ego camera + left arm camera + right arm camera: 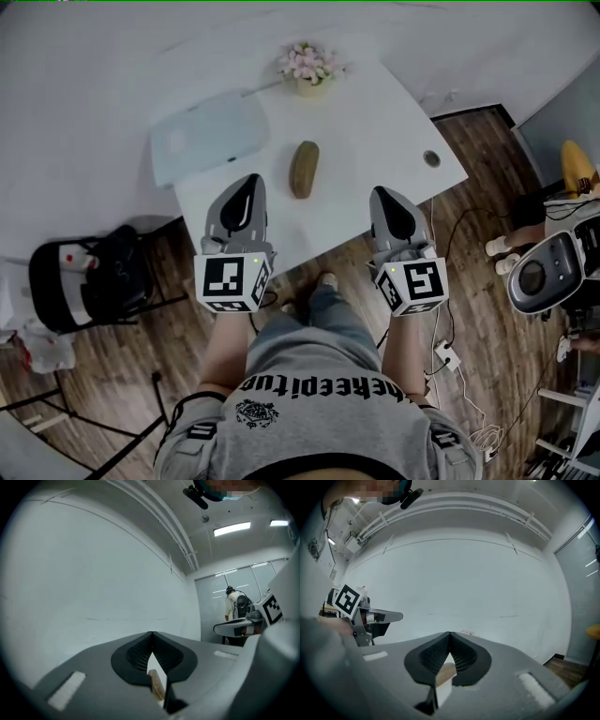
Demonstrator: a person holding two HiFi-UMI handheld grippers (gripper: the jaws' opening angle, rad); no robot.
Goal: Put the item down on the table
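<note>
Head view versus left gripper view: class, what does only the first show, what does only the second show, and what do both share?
Only the head view shows the flower pot, the pale tray, the wooden floor and the wearer's own legs. Only the left gripper view shows ceiling lights and a standing person with a backpack. Both show the left gripper, jaws together and holding nothing, the right gripper, and apparently the brown item, seen as a sliver below the left jaws.
</note>
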